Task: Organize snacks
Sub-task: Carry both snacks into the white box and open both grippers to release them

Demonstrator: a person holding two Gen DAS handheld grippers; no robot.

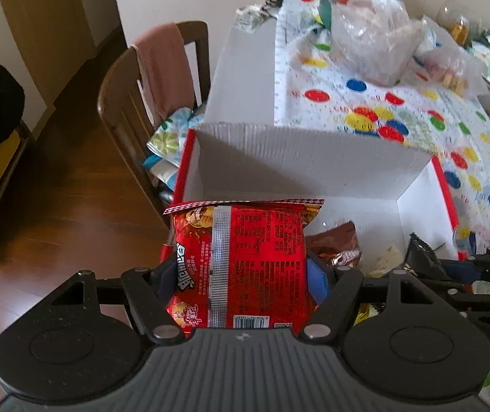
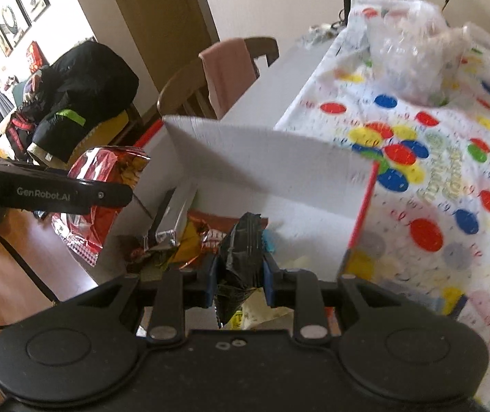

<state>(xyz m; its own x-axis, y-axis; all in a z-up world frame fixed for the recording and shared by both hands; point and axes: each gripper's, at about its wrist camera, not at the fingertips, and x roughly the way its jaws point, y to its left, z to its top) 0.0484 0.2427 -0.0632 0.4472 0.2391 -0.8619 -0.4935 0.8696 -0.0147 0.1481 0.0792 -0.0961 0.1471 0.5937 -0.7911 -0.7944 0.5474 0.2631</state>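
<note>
Currently the left tool (image 1: 238, 274) is clenched on a red snack packet (image 1: 241, 261), held upright over the near left corner of a white cardboard box (image 1: 300, 158). The right tool (image 2: 238, 274) pinches a crumpled dark wrapper (image 2: 241, 250) above other snacks inside. Both packets look light, soft and crinkly, probably slippery; gripping mid-body seems safest. The box sits on a bench with a spotted cloth (image 1: 416, 110), beside a wooden chair (image 1: 131, 103).

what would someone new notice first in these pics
First, the big red snack packet, clamped in the left tongs at the near left edge of the open white box. Next, the crumpled black wrapper pinched in the right tongs, over the loose snacks in the box. Behind the box, the tablecloth with bright coloured dots also draws the eye.
</note>
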